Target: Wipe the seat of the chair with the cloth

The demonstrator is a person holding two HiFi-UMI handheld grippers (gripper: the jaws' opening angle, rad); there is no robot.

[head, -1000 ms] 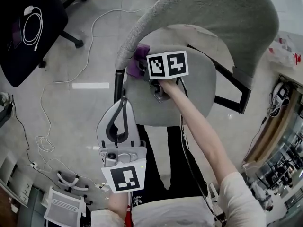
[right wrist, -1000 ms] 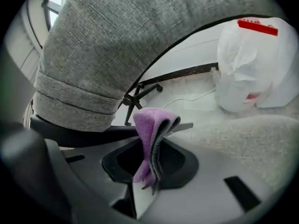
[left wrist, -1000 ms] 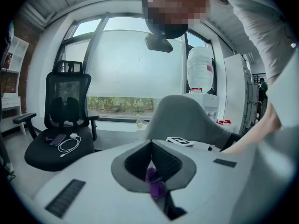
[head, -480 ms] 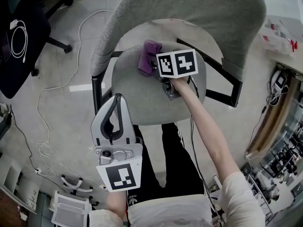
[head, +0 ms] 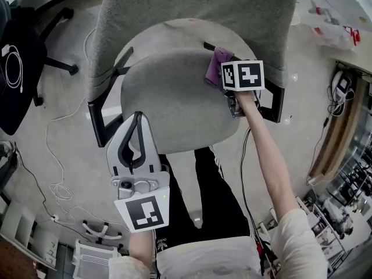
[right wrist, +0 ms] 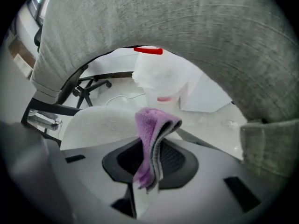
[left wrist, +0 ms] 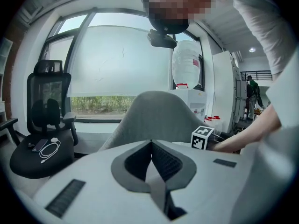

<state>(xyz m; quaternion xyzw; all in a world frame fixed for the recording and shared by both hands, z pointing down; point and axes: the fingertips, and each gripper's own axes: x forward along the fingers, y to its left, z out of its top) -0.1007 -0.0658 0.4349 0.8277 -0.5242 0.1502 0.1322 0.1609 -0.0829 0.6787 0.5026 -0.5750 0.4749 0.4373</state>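
The right hand-held gripper (head: 216, 73) reaches over the grey office chair and pinches a purple cloth (head: 213, 66) between its jaws. In the right gripper view the jaws of this hand-held gripper (right wrist: 152, 146) are pressed onto the cloth (right wrist: 152, 125), which stands up folded from the grip and droops over to one side. From the head view the cloth sits at the rear right part of the seat (head: 174, 97), just beside the foot of the backrest (head: 192, 4). Whether it actually presses on the upholstery cannot be told. The bare arm (head: 267, 156) holding this gripper stretches along the seat's right side, above the black right armrest (head: 274, 106).

The left hand-held gripper (head: 138, 118) is held low near the front left edge of the seat, well apart from the cloth. Its jaws are pressed together at the tips with nothing between them, as the left gripper view (left wrist: 151, 143) shows plainly; beyond them rises the grey backrest (left wrist: 156, 115).

A black office chair (head: 14, 68) stands to the left, with a coiled white cable (head: 13, 60) lying on its seat. More white cable (head: 58, 156) trails across the pale floor. Behind the grey backrest, a white plastic bag (right wrist: 161, 78) with red on it lies on the floor.
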